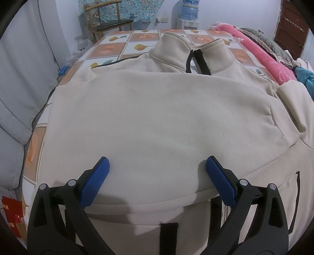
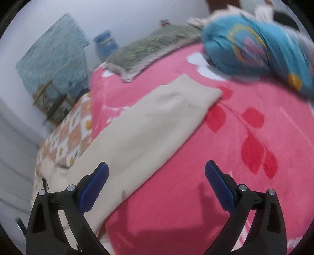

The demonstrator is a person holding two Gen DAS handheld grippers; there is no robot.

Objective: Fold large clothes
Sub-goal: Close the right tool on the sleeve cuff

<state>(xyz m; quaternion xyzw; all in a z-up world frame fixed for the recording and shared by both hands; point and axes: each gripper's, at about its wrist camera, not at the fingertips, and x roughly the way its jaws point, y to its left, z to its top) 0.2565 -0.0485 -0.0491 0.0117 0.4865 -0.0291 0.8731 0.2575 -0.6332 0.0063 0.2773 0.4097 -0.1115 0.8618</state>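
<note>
A cream zip-neck jacket [image 1: 157, 109] lies spread on the patterned bed, collar [image 1: 196, 53] at the far end, with one sleeve folded across its body. My left gripper [image 1: 157, 166] hovers open just over the folded sleeve near the hem, nothing between its blue pads [image 1: 94, 182]. In the right wrist view the jacket's other sleeve [image 2: 157, 121] stretches out over a pink blanket [image 2: 225, 157]. My right gripper [image 2: 157, 170] stands open above the sleeve's lower edge and the blanket, holding nothing. That view is motion-blurred.
A checked orange-and-white sheet [image 1: 117, 47] covers the bed. The rolled pink blanket [image 1: 261, 56] runs along the right side, with a blue bundle [image 2: 255, 49] and a green-grey mat [image 2: 153, 51] on it. A wooden chair [image 1: 109, 21] and water dispenser [image 1: 189, 15] stand behind.
</note>
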